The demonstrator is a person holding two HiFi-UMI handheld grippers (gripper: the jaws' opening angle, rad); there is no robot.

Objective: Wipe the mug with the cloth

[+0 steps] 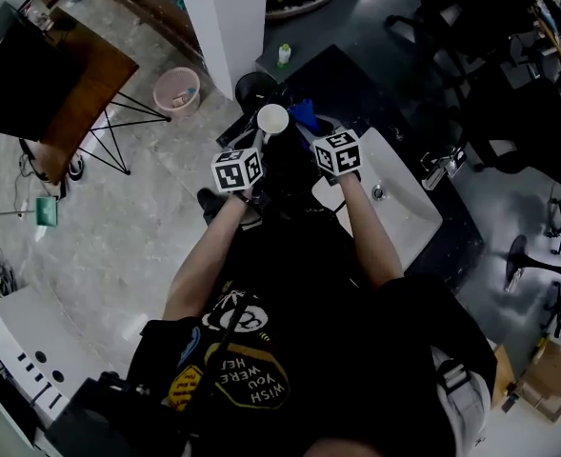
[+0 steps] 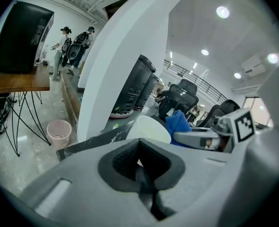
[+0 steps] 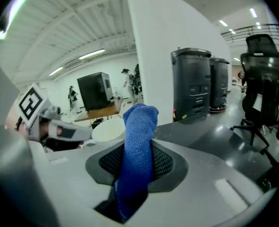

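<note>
Your left claw (image 2: 140, 161) is pinched narrow on the near side of the white mug (image 2: 148, 129). A sliver of white shows between its pads, but you cannot tell which part of the mug they grip. The mug is held up in the air, mouth facing the head camera, over the near edge of the dark tabletop (image 1: 351, 82).

Your right claw (image 3: 135, 167) is clamped on the blue cloth (image 3: 138, 136), which stands up out of the claw in a thick fold. The cloth's top sits just beside the mug on its right. From these views you cannot tell whether the two touch.

Both claws are side by side in front of your chest, with the white sink (image 1: 409, 212) off to your right.
</note>
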